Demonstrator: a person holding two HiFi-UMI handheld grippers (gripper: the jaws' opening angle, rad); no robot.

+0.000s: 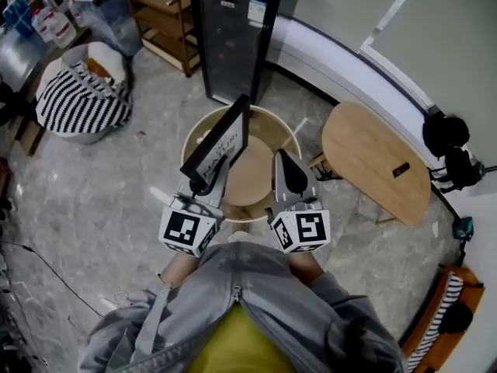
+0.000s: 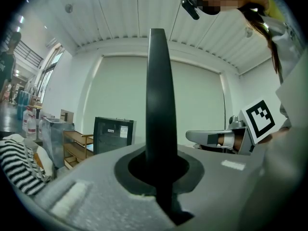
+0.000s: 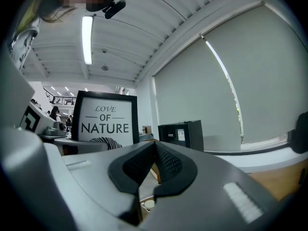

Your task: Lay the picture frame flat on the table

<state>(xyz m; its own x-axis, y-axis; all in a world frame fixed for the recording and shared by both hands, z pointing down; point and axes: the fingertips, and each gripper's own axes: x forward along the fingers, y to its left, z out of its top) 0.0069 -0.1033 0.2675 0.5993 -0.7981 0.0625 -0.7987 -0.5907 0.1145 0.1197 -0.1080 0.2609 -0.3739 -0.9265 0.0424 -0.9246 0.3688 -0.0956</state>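
Left hand-held gripper (image 1: 203,180) clamped on lower edge of picture frame (image 1: 221,142), held upright over round counter (image 1: 287,134); right hand-held gripper (image 1: 287,165) closed, empty. Frame looks stiff, light, probably glazed and fragile; one-edge pinch may pivot, so steady the opposite edge.

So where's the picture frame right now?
In the head view the picture frame stands upright left of centre, clamped in the left gripper over the round table, with the black cabinet behind.
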